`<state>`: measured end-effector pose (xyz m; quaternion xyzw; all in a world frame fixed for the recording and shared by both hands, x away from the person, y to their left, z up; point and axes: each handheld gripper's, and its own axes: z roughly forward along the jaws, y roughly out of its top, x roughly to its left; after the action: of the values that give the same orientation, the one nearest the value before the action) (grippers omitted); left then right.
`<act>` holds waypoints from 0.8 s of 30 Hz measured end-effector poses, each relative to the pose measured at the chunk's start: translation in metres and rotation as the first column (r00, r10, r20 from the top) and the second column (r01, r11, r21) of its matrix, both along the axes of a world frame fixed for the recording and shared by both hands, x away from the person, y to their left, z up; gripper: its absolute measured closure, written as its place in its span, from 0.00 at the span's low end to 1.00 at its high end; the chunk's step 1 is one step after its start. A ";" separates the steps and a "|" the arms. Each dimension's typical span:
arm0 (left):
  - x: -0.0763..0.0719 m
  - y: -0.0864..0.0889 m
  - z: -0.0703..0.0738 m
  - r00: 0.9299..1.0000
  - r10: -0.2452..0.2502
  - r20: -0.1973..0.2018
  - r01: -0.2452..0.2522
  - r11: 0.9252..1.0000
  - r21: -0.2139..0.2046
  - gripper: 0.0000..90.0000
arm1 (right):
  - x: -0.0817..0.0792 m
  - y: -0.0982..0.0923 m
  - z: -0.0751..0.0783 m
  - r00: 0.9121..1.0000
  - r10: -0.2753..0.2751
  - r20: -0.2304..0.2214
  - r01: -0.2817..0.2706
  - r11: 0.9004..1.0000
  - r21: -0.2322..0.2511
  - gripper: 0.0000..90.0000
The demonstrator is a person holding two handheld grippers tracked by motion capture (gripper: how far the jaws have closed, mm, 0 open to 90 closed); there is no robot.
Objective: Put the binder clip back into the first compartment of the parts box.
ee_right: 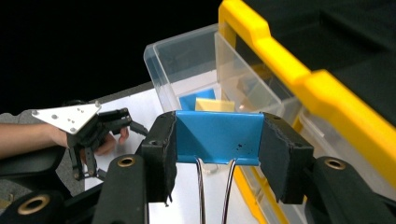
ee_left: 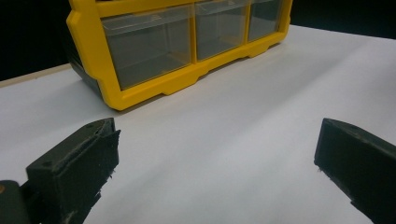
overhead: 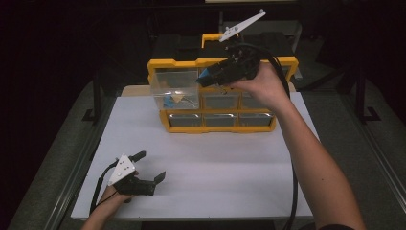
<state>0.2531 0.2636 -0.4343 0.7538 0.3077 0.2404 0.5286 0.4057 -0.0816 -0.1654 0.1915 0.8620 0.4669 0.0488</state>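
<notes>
The right tongs [ee_right: 217, 154] clamp a blue metal binder clip [ee_right: 217, 137] above the pulled-out clear plastic drawer [overhead: 175, 88] of the yellow organiser cabinet [overhead: 220, 93], while the left tongs [overhead: 152, 167] rest wide open and empty on the white desk [overhead: 215, 163].

One yellow organizer [overhead: 220, 128], one pulled-out clear drawer [overhead: 173, 86], one blue binder clip [ee_right: 217, 137], two tongs [overhead: 152, 167] [ee_right: 217, 154].
</notes>
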 end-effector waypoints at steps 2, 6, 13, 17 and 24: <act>0.000 0.000 0.000 1.000 -0.001 0.001 0.001 1.000 0.005 0.00 | 0.001 0.004 0.004 1.000 0.002 -0.004 -0.002 1.000 0.000 0.55; 0.000 0.000 0.000 1.000 0.000 0.000 0.000 1.000 0.003 0.00 | 0.005 0.013 0.012 1.000 0.012 0.003 -0.012 1.000 -0.006 0.55; 0.001 0.000 -0.001 1.000 -0.002 0.008 0.002 1.000 -0.004 0.00 | 0.012 0.029 0.021 0.999 0.036 0.023 -0.036 0.999 -0.011 0.55; 0.001 0.000 0.000 1.000 -0.004 0.012 0.004 1.000 -0.002 0.00 | 0.016 0.040 0.022 0.999 0.045 0.020 -0.044 0.999 -0.018 0.55; 0.000 0.000 -0.001 1.000 -0.001 0.003 0.001 1.000 -0.011 0.00 | 0.021 0.058 0.021 0.999 0.051 0.002 -0.051 0.999 -0.019 0.55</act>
<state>0.2531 0.2632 -0.4350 0.7506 0.3078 0.2393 0.5334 0.4262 -0.0240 -0.1448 0.1684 0.8710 0.4599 0.0397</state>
